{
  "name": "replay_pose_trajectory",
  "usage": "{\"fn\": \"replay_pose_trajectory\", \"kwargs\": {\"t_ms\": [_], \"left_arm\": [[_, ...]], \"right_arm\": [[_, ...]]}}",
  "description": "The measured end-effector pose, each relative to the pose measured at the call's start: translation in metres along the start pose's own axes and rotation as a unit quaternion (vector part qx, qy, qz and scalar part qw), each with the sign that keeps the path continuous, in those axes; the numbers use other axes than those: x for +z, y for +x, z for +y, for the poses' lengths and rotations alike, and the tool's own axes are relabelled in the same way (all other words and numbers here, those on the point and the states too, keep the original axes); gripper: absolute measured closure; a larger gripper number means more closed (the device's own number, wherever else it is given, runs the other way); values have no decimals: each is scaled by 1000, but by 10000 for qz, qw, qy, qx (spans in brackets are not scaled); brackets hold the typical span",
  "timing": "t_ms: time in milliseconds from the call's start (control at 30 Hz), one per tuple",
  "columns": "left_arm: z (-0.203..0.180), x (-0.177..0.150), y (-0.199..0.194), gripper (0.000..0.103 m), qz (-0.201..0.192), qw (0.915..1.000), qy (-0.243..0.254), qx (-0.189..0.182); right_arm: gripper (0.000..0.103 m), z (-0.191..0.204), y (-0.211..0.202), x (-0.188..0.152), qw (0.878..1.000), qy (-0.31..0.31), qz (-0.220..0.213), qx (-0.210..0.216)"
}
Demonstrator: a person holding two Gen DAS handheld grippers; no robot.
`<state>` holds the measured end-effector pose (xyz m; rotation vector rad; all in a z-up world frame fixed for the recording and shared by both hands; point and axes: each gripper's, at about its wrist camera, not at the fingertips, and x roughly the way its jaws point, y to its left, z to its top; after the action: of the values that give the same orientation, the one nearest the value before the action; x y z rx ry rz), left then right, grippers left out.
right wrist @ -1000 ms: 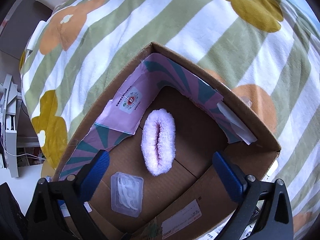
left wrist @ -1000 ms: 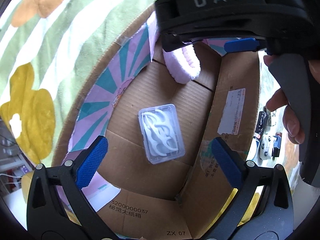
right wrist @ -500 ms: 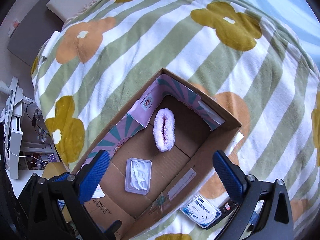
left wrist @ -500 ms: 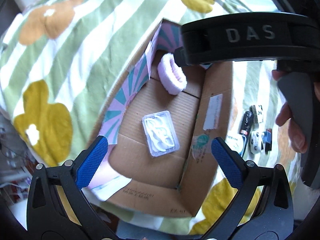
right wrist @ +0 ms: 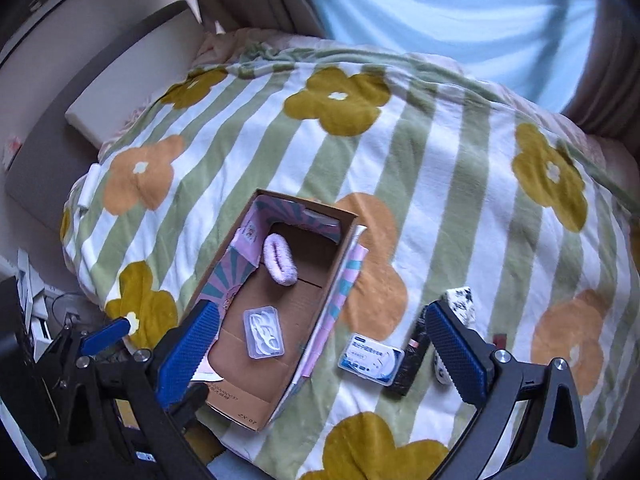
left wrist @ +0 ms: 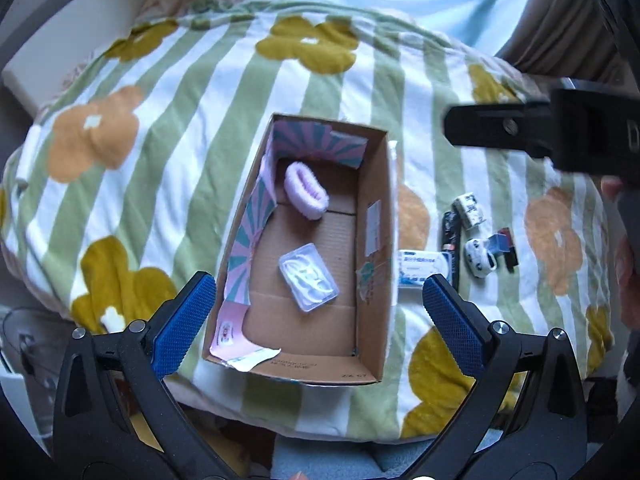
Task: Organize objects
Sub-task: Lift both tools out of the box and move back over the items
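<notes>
Both grippers, left gripper [left wrist: 318,298] and right gripper [right wrist: 322,340], hover empty, jaws spread; the next step likely calls for picking up the white-blue packet [right wrist: 371,359] at lower centre beside the cardboard box [right wrist: 334,280].

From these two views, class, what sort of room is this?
Most likely a bedroom: a plush flower-patterned blanket covers what looks like a bed, pale blue curtains hang behind it, and a cardboard box with small personal items sits on top.
</notes>
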<state>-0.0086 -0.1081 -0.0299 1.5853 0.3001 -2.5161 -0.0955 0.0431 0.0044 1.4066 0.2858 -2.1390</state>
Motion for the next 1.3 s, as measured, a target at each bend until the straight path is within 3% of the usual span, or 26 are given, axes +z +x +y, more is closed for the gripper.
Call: {"fn": "replay_pose_trajectory", "kwargs": {"t_ms": [167,367,567,967,1300], "left_arm": [[-20,10,-19,0,-256,9990,342,-150],[-36,13,-30,0,-287,9966,539,-547],[-54,10,-28,0,-190,9935,771,-819],[-96,5,-22,0,-84,9904,1008,-948],[-127,-13,0,0,-67,9965,436,-710]], "right_arm": [[1,-43,-38,-38,9954,703,-337,-555],[1,-80,-68,-84,9847,1467,-526,-780],[1,-93,-83,-110,9777,1783,-609,-928],[1,-113,-84,-118,9842,1490,-666,-691],[4,-142,-41,-120,9971,605,-409,-203]]}}
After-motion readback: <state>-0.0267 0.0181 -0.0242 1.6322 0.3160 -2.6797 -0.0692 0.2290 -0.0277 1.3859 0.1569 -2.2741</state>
